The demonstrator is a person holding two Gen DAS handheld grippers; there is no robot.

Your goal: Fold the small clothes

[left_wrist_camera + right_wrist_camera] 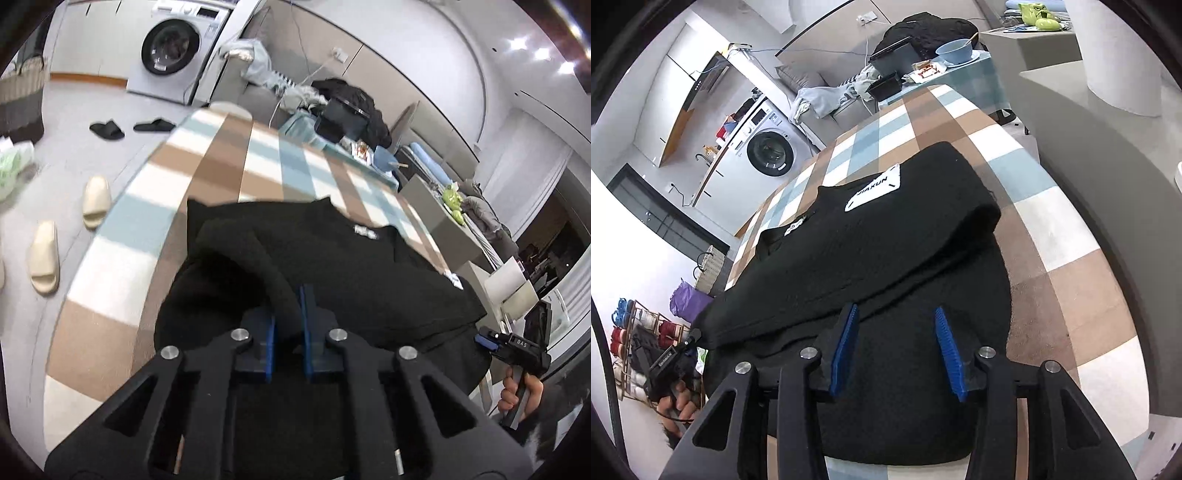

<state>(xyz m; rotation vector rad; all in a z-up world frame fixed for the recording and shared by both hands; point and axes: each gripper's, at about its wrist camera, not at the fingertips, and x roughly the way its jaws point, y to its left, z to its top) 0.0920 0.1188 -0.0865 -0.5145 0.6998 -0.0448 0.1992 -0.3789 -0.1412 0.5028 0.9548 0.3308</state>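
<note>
A fuzzy black sweater (886,236) lies on the checked desk (1052,236). Left tongs (288,321) pinch a thick fold; right tongs (895,347) gape above it. Bowl (956,51) at twelve o'clock.

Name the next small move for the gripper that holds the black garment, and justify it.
Probably the left gripper should carry its pinched fold across the black garment and lay it flat. It is shut on a raised roll of cloth, while the right gripper is open above the garment.
</note>
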